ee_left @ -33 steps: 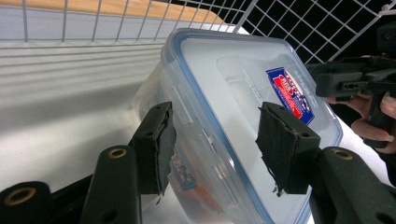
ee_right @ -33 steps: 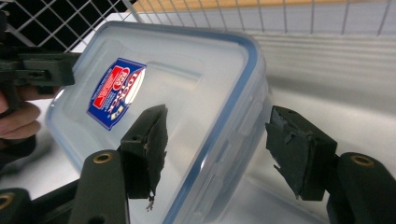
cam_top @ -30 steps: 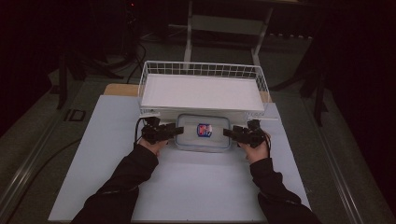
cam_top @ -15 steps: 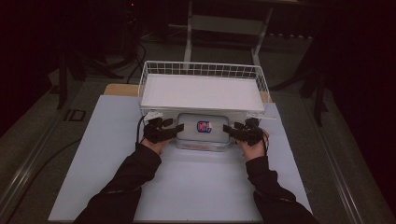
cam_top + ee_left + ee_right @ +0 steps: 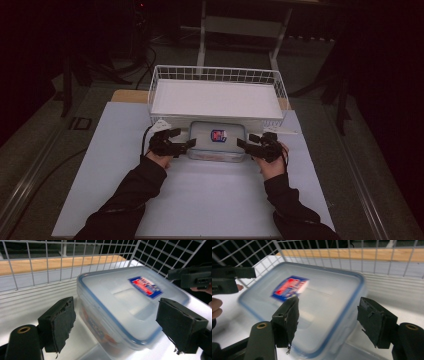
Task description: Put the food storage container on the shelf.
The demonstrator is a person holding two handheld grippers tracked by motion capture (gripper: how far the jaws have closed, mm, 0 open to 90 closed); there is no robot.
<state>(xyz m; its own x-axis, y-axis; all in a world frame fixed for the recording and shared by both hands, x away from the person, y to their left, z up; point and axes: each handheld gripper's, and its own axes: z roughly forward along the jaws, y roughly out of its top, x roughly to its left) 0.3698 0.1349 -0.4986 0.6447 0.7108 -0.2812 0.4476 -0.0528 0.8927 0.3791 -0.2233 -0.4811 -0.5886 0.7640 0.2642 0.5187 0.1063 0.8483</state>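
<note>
Container (image 5: 217, 141) with clear lid sits on the white table (image 5: 200, 200) against the wire basket (image 5: 216, 95), between my left gripper (image 5: 187, 145) and right gripper (image 5: 243, 144), both spread wide. Its red-and-blue label (image 5: 145, 287) is too blurred to read.

Clear box (image 5: 217, 141) with blue-rimmed lid and red-and-blue label (image 5: 218, 135); white wire basket (image 5: 216, 75); white table (image 5: 200, 195) with wood edge; black claws (image 5: 189, 145) (image 5: 241, 144); black sleeves (image 5: 127, 200)
</note>
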